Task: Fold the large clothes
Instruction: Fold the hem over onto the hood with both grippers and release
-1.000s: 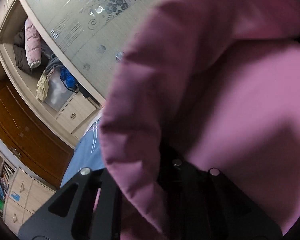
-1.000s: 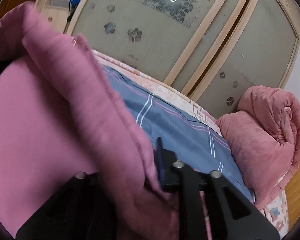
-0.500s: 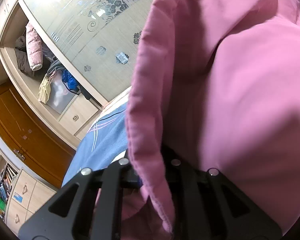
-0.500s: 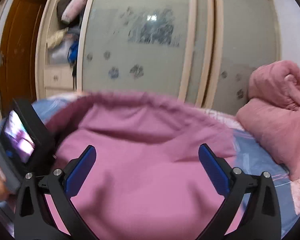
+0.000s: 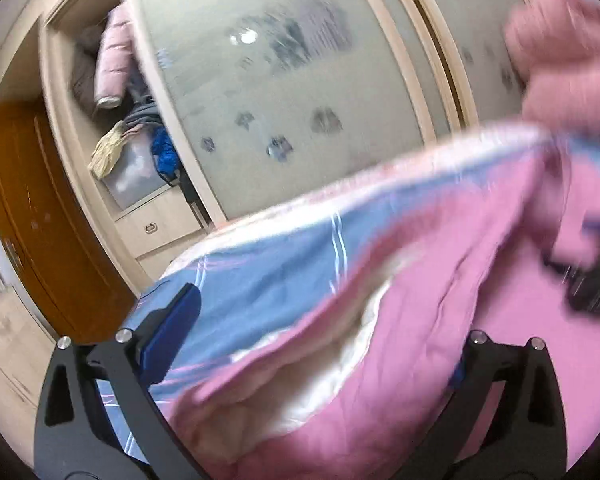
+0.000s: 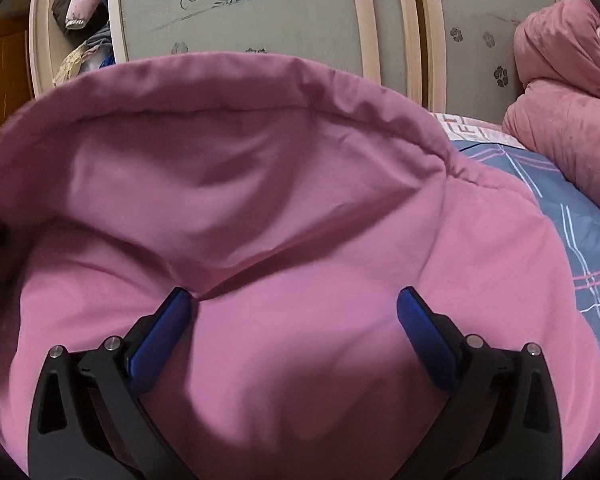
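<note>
left gripper (image 5: pixel 316 344): jaws just sprang wide, hem dropped, holds nothing | right gripper (image 6: pixel 296 320): wide apart, empty, over cloth | garment (image 6: pixel 292 208): pink, heaped on bed (image 6: pixel 580 216), near-left | 1 fold laid; regrasp likely next

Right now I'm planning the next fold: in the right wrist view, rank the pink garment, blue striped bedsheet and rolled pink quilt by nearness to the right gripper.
1. Pink garment, directly under the right gripper.
2. Blue striped bedsheet, right side.
3. Rolled pink quilt, far upper right.
</note>
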`<state>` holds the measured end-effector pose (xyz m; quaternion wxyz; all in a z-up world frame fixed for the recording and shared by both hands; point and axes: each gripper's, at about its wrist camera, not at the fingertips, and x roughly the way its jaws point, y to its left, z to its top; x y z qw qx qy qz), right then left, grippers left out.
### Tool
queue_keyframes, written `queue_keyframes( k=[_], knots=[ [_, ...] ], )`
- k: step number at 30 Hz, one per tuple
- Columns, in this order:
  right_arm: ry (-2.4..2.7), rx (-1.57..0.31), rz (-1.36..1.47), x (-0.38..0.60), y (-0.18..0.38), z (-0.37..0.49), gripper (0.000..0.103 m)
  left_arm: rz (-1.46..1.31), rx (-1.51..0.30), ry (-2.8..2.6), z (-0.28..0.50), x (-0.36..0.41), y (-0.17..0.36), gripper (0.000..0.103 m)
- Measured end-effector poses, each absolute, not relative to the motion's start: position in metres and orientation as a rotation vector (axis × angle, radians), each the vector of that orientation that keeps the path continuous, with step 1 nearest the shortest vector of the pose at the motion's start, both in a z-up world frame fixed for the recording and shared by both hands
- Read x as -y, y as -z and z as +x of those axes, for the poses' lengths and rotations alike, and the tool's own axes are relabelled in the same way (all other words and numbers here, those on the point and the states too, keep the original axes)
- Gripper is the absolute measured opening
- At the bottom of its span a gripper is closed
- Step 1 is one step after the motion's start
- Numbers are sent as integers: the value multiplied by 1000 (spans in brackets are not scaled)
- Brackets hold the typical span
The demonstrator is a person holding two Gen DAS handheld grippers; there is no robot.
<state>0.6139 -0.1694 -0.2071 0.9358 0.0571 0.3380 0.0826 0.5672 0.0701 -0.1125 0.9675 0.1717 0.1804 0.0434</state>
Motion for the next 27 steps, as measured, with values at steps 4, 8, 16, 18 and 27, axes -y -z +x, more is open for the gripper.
queue_keyframes(
  k=[4,8,16,18,27],
  knots=[
    [-164,-686,113,173,212,614,102,381,-204,-110,532,-73,58,101],
    [-168,-685,122,173,212,613,102,372,-49,-159,498,-59,31,101],
    [-179,-692,137,180,212,615,102,454,-361,54,559,8,120,101],
    [-189,-705,148,181,209,622,102,446,-479,47,601,9,155,101],
    [-177,-788,203,196,200,702,102,285,-533,-8,708,-42,155,101]
  ],
)
